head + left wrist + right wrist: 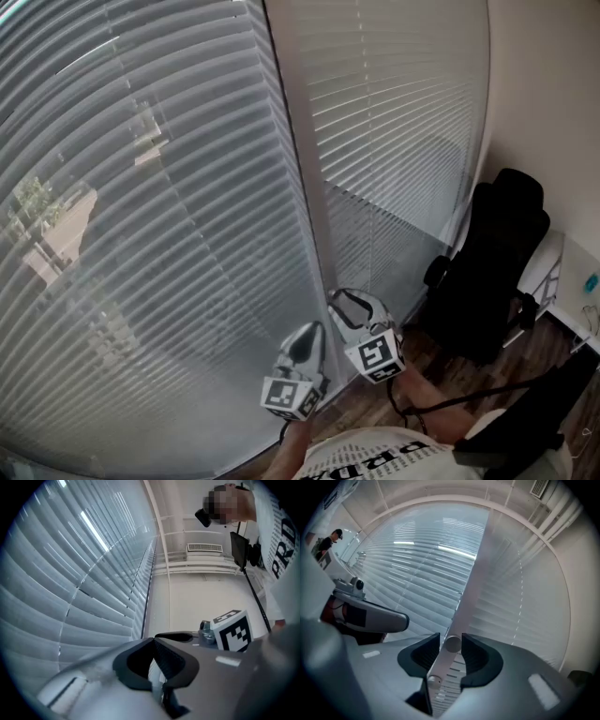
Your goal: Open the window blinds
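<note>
Two slatted blinds cover the windows: a wide left blind [141, 234] with a building and trees showing faintly through it, and a right blind [394, 112]. A pale mullion [305, 187] runs between them. Both grippers are low beside the mullion. My right gripper [339, 298] [451, 641] has its jaws apart, with a round pale knob [452, 644] on a thin rod between the pads. A second knob [434, 681] shows lower down. My left gripper [314, 330] [153, 640] points along the left blind [70, 573] with its pads meeting at the tip. I cannot tell whether it holds anything.
A black office chair [492, 262] stands at the right by the wall, and a white desk edge [572, 291] lies beyond it. Wood floor [469, 366] shows below the windows. The person's white shirt [375, 459] fills the bottom edge.
</note>
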